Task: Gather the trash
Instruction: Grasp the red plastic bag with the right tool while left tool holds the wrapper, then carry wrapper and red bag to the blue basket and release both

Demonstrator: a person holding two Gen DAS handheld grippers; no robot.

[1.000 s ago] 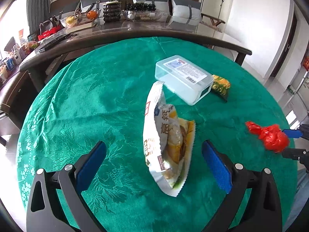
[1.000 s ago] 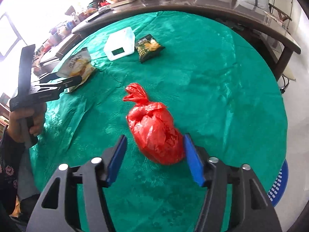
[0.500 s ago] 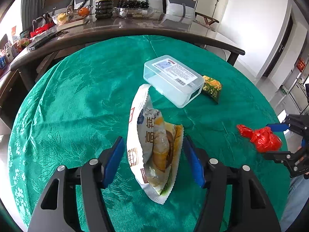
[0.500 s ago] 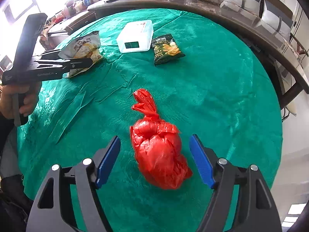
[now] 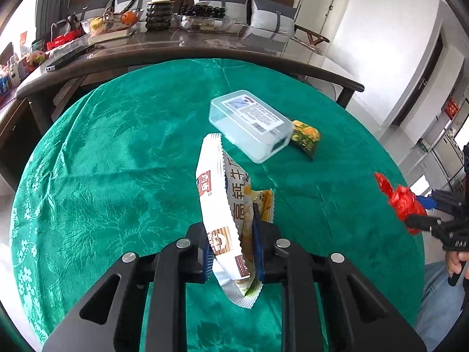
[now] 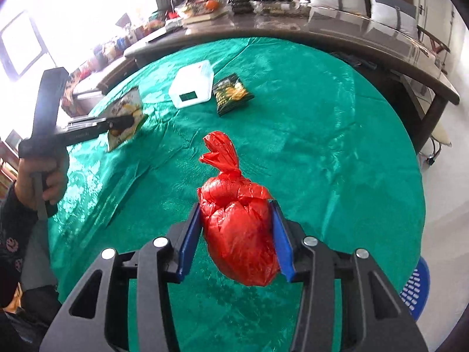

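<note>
Trash comes in 2 grips at once here. The left gripper (image 5: 231, 243) has just been closing, and its jaws now pinch the lower part of a crinkly white snack wrapper (image 5: 222, 205), which stands up from them over the green-clothed bench (image 5: 117, 152). The right gripper (image 6: 236, 234) has also just been closing — its jaws press both flanks of a knotted red plastic bag (image 6: 237, 228), its tied neck pointing away. Both look light and soft: the wrapper is thin, slick film that could slide out, so a hold near its sealed end seems safest; the bag will squash, so its bulging middle suits. A clear plastic box (image 5: 249, 123) and a dark green snack packet (image 5: 304, 138) lie farther off, touching each other.
</note>
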